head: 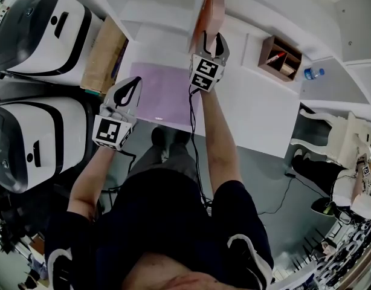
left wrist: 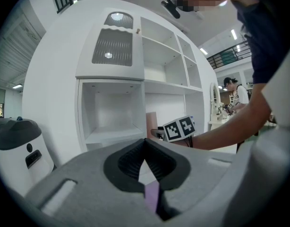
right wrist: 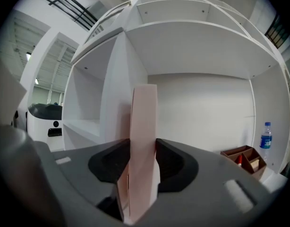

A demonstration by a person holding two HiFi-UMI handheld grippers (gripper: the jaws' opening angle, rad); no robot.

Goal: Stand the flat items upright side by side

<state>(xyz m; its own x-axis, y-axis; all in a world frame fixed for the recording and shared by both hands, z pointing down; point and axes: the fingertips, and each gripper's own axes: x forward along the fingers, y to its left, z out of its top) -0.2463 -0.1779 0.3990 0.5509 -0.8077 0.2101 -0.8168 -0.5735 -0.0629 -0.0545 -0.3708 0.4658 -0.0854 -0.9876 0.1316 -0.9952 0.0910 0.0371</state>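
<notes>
Looking down in the head view, the right claw (head: 214,40) clamps a pink flat item (head: 208,8) that stands upright just ahead of it on the white shelf (head: 258,101). The left claw (head: 130,84) is closed, and a purple flat item (head: 164,92) lies flat just to its right.

In the left gripper view, the tips meet, with a purple sliver in the slit below.

In the right gripper view, both jaws press the pink flat item, which rises between them.
</notes>
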